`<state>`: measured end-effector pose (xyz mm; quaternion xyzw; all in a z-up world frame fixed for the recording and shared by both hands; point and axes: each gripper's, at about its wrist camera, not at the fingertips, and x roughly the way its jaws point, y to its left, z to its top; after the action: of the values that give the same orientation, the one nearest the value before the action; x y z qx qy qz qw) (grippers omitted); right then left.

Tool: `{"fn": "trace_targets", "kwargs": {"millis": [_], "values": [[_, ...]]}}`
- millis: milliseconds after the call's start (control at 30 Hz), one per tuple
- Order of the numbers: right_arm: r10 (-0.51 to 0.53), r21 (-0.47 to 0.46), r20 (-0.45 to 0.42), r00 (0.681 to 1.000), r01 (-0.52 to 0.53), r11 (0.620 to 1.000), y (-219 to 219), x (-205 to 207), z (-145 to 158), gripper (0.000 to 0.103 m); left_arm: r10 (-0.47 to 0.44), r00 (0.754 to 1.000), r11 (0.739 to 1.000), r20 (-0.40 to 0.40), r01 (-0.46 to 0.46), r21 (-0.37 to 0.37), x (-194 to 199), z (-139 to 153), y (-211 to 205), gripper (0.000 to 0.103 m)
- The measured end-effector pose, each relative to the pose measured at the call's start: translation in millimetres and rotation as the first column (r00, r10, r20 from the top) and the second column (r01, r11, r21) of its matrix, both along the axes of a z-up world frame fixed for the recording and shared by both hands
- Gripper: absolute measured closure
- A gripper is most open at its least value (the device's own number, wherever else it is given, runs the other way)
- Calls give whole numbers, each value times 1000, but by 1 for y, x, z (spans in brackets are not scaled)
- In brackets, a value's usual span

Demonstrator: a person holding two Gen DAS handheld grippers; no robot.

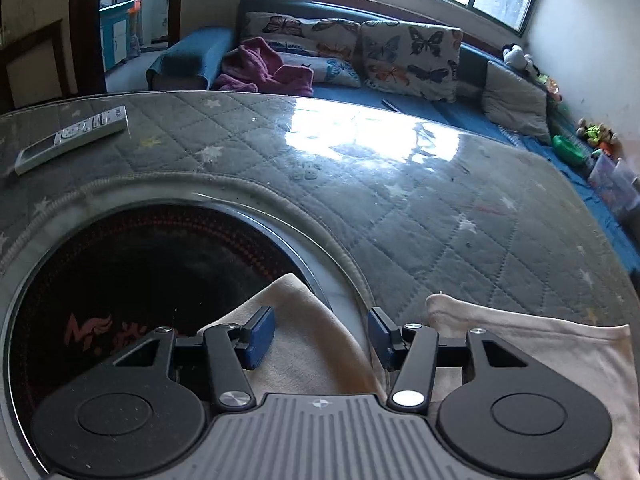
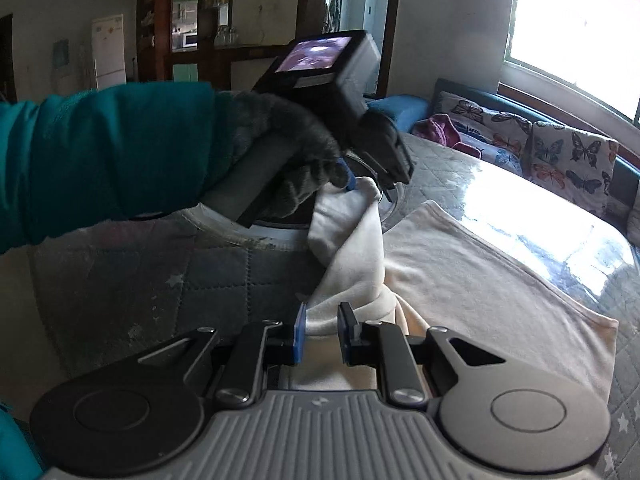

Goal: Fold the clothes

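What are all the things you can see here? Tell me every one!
cream garment: one, cream, spread on the table, one part lifted
table: one, grey quilted cover with stars under a shiny top
round black panel: one, black with red marks, set in the table
remote control: one, silver, far left of the table
sofa: one, blue, behind the table
butterfly cushions: several, pale with butterflies, on the sofa
purple cloth: one, purple, crumpled on the sofa
fridge: one, white, far back
left gripper: one, black with blue pads, open over the garment
right gripper: one, black, garment between its fingers
gloved hand: one, grey glove, teal sleeve
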<state>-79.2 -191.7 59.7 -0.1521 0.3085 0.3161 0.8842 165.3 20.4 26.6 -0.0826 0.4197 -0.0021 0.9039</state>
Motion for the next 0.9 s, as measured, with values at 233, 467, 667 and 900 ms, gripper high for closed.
{"fn": "trace_targets", "kwargs": {"millis": [233, 467, 667, 900], "values": [[6, -23, 31, 1000, -5, 1000, 7, -4, -1, 84, 15, 1000, 1000, 5, -15, -9, 2, -2, 6, 97], [35, -99, 64, 997, -28, 995, 24, -8, -14, 81, 45, 994, 996, 101, -37, -81, -27, 19, 32, 99], [37, -193, 94, 995, -18, 981, 33, -12, -29, 88, 66, 977, 993, 202, -44, -110, -53, 51, 54, 99], [38, -124, 100, 994, -26, 992, 23, -20, -13, 97, 71, 950, 989, 303, -27, -147, -85, 82, 73, 99]]}}
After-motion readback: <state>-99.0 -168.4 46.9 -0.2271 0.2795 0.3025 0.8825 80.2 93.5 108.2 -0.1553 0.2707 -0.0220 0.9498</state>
